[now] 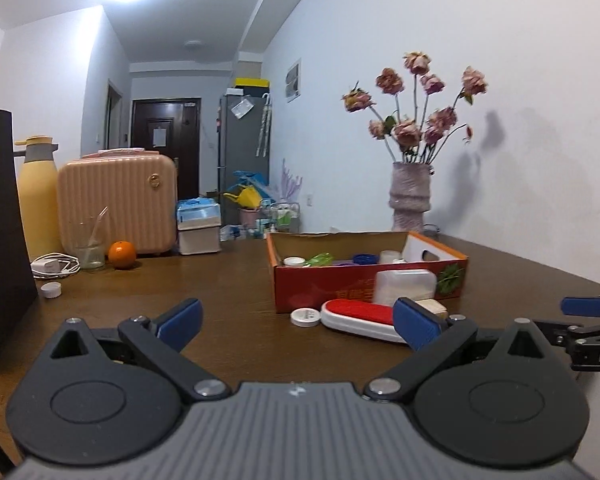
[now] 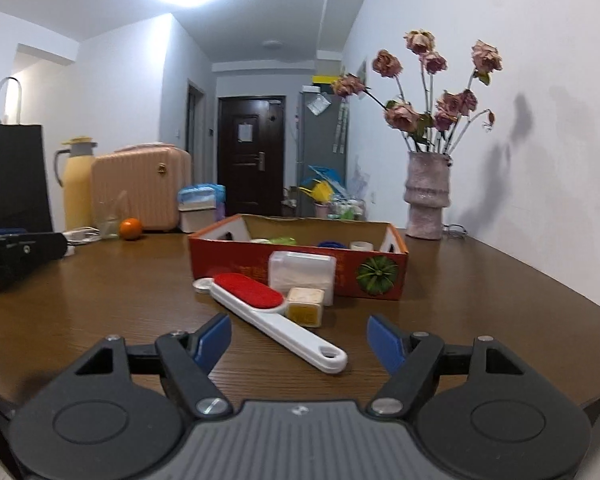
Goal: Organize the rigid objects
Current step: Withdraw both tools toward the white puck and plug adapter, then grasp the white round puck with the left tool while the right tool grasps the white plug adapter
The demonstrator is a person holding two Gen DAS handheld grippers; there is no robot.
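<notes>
A red cardboard box point(image 1: 332, 288) point(image 2: 236, 258) stands on the brown table and holds several small items. In front of it lie a white lint brush with a red pad point(image 2: 260, 300) point(image 1: 360, 316), a white plastic container point(image 2: 302, 274) point(image 1: 404, 286), a small yellow-beige cube point(image 2: 305, 307) point(image 1: 434, 306) and a white round cap point(image 1: 305, 317) point(image 2: 201, 285). My left gripper point(image 1: 298, 324) is open and empty, short of the cap and brush. My right gripper point(image 2: 300, 340) is open and empty, its fingers on either side of the brush handle's end point(image 2: 328, 354).
A vase of dried roses point(image 2: 426, 196) point(image 1: 410, 196) stands by the right wall. At the far left are a pink case point(image 1: 118, 204), yellow flask point(image 1: 38, 200), glass point(image 1: 88, 244), orange point(image 1: 121, 254), white charger point(image 1: 54, 266), another cap point(image 1: 51, 289) and a black bag point(image 1: 0, 232).
</notes>
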